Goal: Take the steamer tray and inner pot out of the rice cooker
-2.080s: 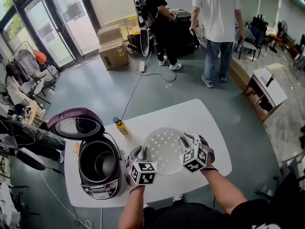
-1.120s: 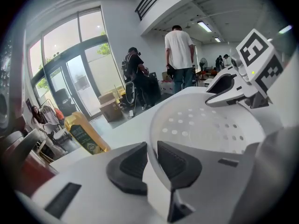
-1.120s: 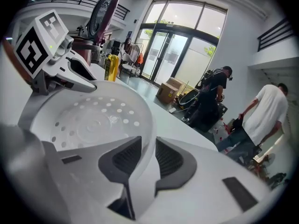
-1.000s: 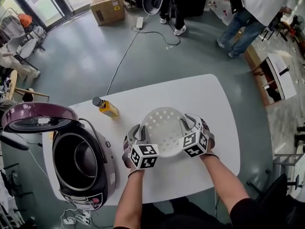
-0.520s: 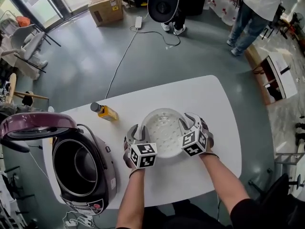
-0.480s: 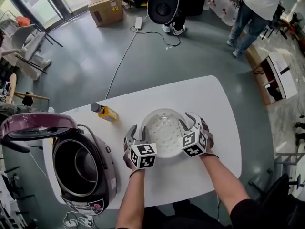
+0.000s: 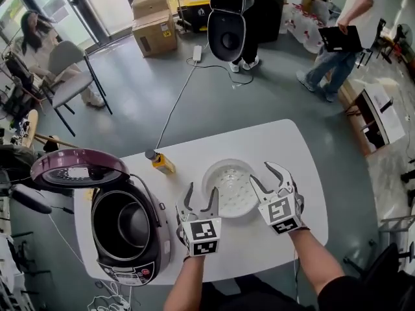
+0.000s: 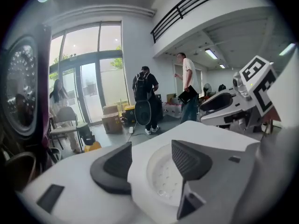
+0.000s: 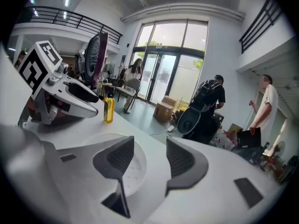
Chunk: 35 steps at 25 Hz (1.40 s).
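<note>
Table [image 7: 259, 141]: white, carrying everything we work with.
Left gripper [image 7: 201, 196]: just left of the steamer tray [image 7: 232, 188], jaws opening, nothing between them.
Right gripper [image 7: 269, 177]: just right of the tray, jaws opening, also empty.
Change: both claws clamped the tray's rim a moment ago; now we have let go and lifted clear.
Rice cooker [image 7: 130, 229]: left of the tray, lid up, inner pot [image 7: 133, 220] inside.
Meaning: 1 of 2 items out; the pot comes next, we judge.
</note>
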Each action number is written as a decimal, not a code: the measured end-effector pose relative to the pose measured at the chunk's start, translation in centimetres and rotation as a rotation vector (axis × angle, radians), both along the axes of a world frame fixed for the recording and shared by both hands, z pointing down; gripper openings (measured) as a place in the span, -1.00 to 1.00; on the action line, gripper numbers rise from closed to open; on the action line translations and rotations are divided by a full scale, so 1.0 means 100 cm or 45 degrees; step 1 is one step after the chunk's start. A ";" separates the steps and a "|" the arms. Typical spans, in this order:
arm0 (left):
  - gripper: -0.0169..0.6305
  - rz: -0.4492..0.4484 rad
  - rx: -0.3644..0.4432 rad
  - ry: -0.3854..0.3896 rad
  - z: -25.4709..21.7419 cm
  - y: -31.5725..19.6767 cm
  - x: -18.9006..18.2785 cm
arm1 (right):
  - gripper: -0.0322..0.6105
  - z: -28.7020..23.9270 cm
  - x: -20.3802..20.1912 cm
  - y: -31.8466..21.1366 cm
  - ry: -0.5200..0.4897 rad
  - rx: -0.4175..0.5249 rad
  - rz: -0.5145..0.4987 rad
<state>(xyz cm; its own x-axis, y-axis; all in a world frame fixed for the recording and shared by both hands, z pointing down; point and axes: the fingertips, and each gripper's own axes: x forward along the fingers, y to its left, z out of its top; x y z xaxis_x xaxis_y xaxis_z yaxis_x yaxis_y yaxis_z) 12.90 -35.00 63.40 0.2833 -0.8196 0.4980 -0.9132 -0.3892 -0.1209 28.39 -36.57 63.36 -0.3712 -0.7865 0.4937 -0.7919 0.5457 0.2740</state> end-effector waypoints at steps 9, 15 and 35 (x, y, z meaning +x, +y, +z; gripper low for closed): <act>0.40 -0.006 0.129 0.150 -0.126 0.078 -0.025 | 0.18 -0.128 -0.046 0.066 -0.235 0.184 -0.033; 0.42 -0.112 0.169 0.171 -0.185 0.099 -0.094 | 0.21 -0.176 -0.096 0.087 -0.380 0.168 -0.149; 0.39 -0.343 0.021 0.337 -0.175 0.156 -0.331 | 0.21 -0.171 -0.305 0.128 -0.638 -0.165 -0.443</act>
